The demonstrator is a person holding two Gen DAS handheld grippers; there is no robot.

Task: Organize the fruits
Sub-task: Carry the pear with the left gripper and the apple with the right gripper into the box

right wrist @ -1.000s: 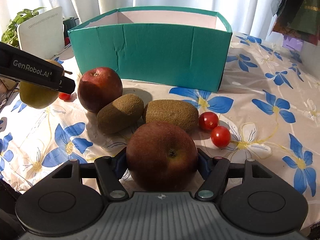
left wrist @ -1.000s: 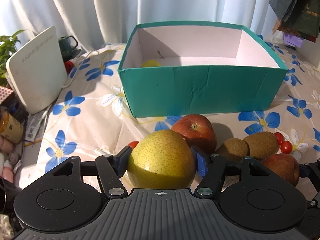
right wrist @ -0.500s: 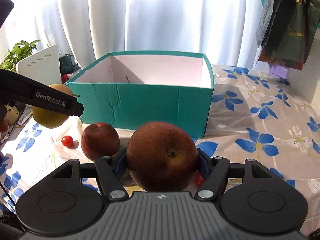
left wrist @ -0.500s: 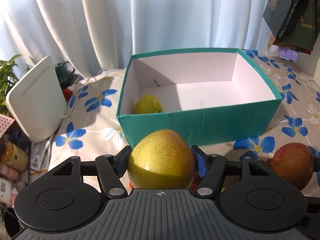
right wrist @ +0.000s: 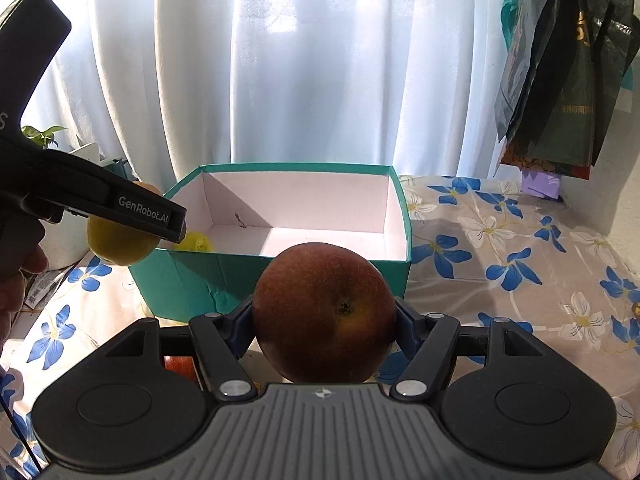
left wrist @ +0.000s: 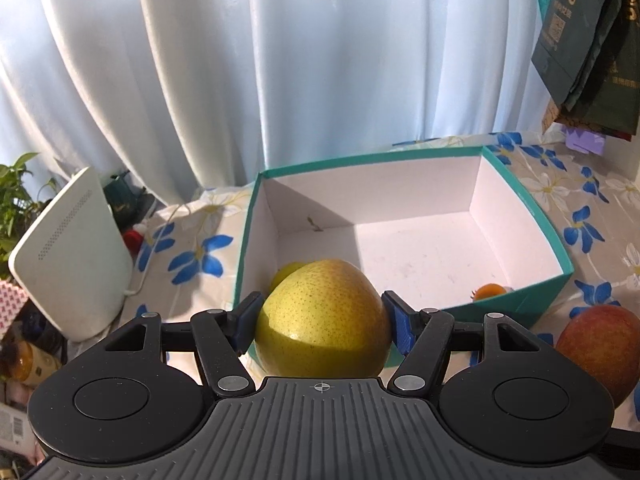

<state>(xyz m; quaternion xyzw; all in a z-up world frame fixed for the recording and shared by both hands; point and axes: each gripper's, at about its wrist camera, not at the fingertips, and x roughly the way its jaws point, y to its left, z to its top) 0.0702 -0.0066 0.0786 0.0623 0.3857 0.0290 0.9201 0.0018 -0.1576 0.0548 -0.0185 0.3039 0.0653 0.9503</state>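
We've got the left gripper (left wrist: 322, 314) clamped on the yellow-green pear (left wrist: 320, 320), blue pads pressing both sides, holding it in the air over the near-left corner of the teal box (left wrist: 556, 248). Our right gripper (right wrist: 324, 322) is clamped on the red apple (right wrist: 324, 312) the same way, just short of the box's near wall. Inside the box we see a second yellow fruit (right wrist: 196, 241) in the left corner and a small orange fruit (left wrist: 489, 290) by the near wall.
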